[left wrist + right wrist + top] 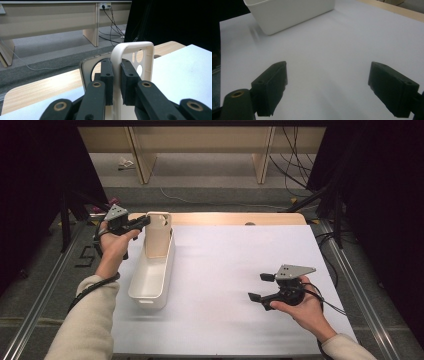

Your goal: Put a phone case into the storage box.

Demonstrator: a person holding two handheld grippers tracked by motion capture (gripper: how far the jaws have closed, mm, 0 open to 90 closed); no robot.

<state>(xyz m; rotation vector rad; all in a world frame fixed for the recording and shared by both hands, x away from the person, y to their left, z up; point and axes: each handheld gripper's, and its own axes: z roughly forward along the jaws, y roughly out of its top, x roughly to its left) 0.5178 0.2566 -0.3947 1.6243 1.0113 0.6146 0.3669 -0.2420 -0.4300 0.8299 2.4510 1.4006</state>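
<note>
The left gripper was clenched on the edge of a cream phone case, holding it upright over the far end of the white plastic bin, apparently clear of the bin's floor, though that contact was hard to make out. The right gripper rested on the white worktop well to the right of the bin, its jaws spread wide with nothing between them.
</note>
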